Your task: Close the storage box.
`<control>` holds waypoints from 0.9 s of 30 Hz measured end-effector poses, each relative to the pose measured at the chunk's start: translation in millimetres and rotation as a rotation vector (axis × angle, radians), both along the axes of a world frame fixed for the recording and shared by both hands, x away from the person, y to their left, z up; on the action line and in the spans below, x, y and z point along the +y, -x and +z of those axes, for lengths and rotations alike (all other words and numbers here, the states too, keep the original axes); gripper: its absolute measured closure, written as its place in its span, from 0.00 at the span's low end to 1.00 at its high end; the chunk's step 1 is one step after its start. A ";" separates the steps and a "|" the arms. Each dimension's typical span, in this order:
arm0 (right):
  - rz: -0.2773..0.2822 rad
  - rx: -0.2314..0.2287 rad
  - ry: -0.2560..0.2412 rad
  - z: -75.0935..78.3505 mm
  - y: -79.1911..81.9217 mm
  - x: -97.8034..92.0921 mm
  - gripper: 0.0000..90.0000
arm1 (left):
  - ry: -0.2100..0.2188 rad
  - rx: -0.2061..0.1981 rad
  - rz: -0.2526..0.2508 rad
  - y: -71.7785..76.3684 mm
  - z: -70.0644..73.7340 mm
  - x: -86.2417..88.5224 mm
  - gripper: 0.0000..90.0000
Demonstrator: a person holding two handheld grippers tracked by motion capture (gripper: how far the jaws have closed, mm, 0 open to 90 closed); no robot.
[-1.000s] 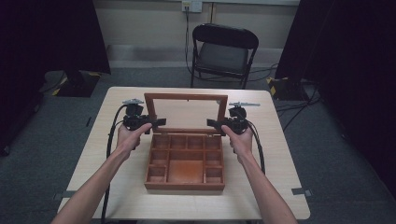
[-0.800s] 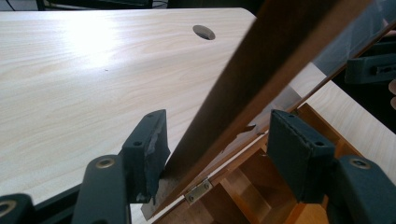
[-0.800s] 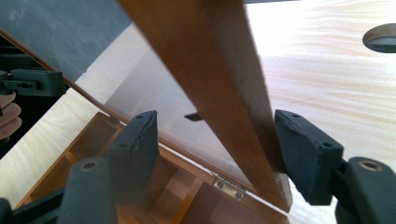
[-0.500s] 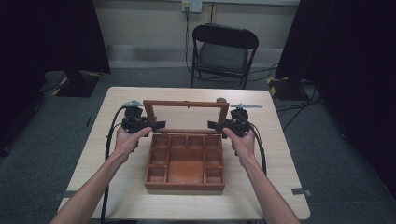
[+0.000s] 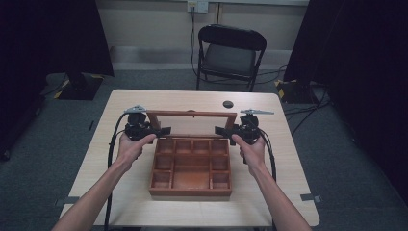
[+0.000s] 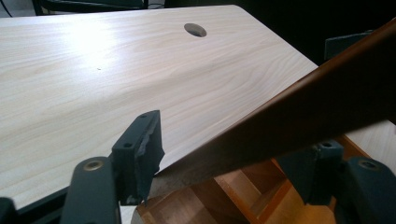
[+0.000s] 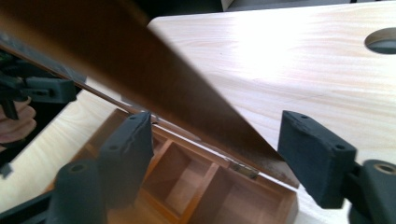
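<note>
Two hand-held black grippers, left [image 5: 155, 130] and right [image 5: 229, 131], flank the framed brown wooden lid [image 5: 191, 114] of a compartmented wooden box [image 5: 190, 166] on the pale worktop [image 5: 125, 103]; jaws spread, not pinching; the half-raised lid could drop shut if it slips.

Two bare forearms without sleeves are seen. A black handheld left gripper [image 5: 163, 130] and a matching black right gripper [image 5: 221, 131] are each topped by a grey three-cornered plate and trailed by a black cable. Small screw holes are seen in the blocky dark fingers [image 7: 315, 153], and brass-coloured fasteners lower down.
</note>
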State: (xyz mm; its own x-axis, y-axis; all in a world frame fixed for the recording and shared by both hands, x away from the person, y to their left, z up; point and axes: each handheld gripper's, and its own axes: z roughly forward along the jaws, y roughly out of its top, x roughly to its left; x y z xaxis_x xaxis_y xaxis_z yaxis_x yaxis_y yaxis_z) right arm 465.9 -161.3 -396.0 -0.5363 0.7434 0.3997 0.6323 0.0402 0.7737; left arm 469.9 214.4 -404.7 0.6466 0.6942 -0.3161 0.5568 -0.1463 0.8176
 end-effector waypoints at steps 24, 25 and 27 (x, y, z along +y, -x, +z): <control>0.018 -0.014 0.035 1.5 19.2 -2.7 0.20 | -0.010 -0.040 -0.009 25.2 10.5 0.1 0.24; 0.019 -0.008 0.036 1.1 20.3 -2.9 0.20 | -0.011 -0.041 -0.010 26.1 9.9 0.0 0.23; 0.021 -0.006 0.038 0.7 22.2 -3.5 0.20 | -0.013 -0.042 -0.014 27.9 9.0 0.5 0.23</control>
State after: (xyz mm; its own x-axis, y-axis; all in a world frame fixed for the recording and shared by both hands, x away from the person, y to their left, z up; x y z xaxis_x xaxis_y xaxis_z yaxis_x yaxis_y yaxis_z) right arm 443.7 -164.8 -395.3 -0.5539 0.7469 0.3679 0.6265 0.0830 0.7750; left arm 442.0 215.0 -395.8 0.6686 0.6893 -0.2792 0.5198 -0.1647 0.8383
